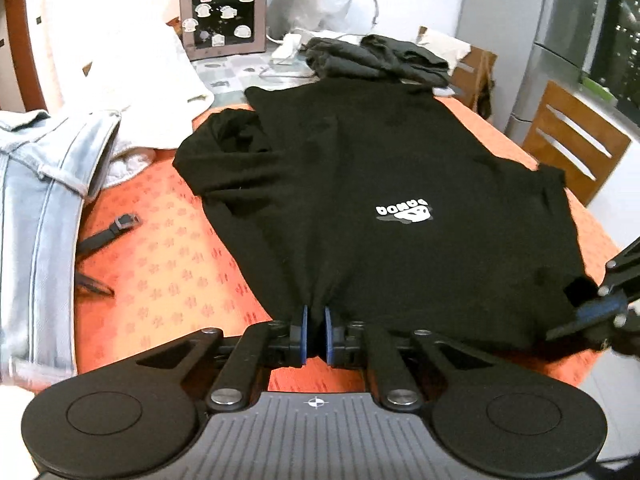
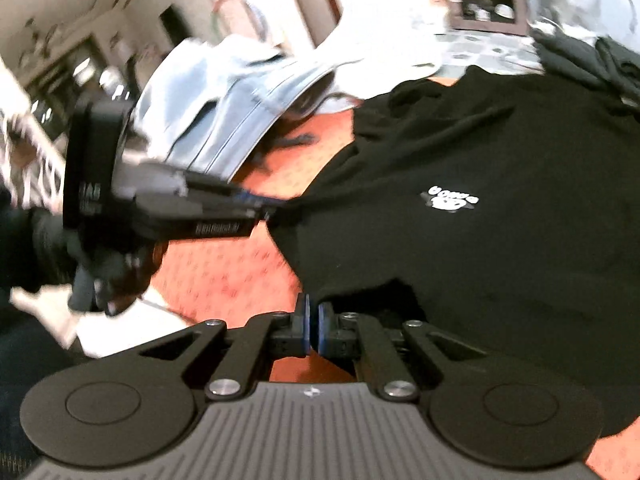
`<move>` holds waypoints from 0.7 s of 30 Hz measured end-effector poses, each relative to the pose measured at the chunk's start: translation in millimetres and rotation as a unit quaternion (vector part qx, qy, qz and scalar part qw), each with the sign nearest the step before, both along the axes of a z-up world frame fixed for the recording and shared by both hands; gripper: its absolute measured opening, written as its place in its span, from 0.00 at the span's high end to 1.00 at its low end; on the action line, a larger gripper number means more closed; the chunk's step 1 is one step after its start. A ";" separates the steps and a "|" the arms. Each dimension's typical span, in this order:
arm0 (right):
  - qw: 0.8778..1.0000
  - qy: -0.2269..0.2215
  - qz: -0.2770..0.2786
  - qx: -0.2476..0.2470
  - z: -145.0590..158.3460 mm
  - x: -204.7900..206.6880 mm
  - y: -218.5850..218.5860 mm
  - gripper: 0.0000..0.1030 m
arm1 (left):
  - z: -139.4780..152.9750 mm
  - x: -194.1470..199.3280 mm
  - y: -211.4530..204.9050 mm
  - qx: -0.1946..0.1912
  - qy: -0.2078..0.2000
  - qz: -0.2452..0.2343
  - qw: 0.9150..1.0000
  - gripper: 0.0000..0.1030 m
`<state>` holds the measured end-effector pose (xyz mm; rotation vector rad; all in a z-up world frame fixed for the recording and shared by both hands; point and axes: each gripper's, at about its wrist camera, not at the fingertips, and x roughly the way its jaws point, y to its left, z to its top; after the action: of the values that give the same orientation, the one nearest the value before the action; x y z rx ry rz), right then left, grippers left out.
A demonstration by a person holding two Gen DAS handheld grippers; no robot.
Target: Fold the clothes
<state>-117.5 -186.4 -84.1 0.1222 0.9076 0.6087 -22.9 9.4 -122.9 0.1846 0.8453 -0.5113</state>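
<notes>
Black shirt lying flat, stretching lengthwise away from both claws; left claw and right claw are each pinching its near edge.

Black T-shirt bears a white panda logo. Tabletop cover: orange with a repeating pale motif. Left of the T-shirt: light blue denim. Beyond it: dark grey garments.
</notes>
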 end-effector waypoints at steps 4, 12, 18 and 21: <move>1.000 0.005 -0.010 -0.014 -5.5 -8.9 0.6 0.95 | -17.4 -15.0 -1.8 0.025 0.013 -0.009 1.000 0.88; 0.998 0.016 -0.030 -0.043 -16.6 -26.8 1.7 0.84 | -22.4 -28.6 3.8 0.033 0.027 -0.013 0.999 0.80; 0.992 0.016 -0.118 -0.048 -3.9 -52.2 -47.6 0.80 | -2.6 -43.1 2.4 0.017 0.010 -0.028 0.999 0.66; 0.984 0.025 -0.168 -0.054 -5.6 -60.0 -78.7 0.79 | 12.3 -52.3 -12.8 0.000 0.000 -0.055 0.998 0.63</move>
<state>-177.5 -265.1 -89.7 0.1881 0.9406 0.2430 -75.2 -3.4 -110.7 0.2324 0.8389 -0.6150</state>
